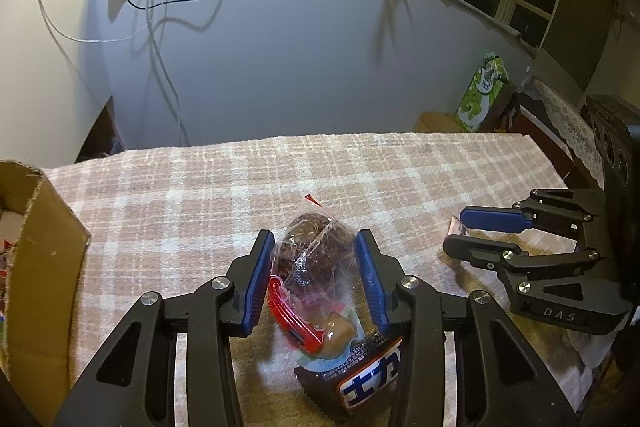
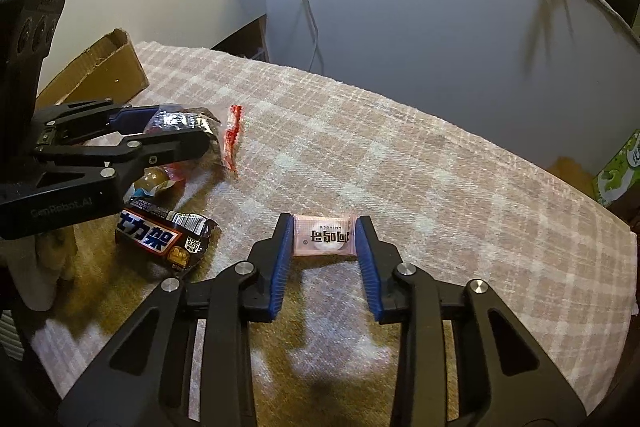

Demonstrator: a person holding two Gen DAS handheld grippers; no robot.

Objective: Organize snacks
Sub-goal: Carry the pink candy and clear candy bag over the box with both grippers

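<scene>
At lower centre of the left wrist view, our left gripper (image 1: pixel 314 277) had its pads pressed on a clear snack bag (image 1: pixel 312 259): light, crinkly and slippery, we judged, best held at its bulging middle. Lower centre of the right view, our right gripper (image 2: pixel 324 245) clamped a small pink candy packet (image 2: pixel 324 235) by its ends. The black chocolate bar (image 2: pixel 166 237) showed white-on-blue Chinese characters; one gripper body read "DAS".

Dim warm light, fisheye-warped edges
</scene>
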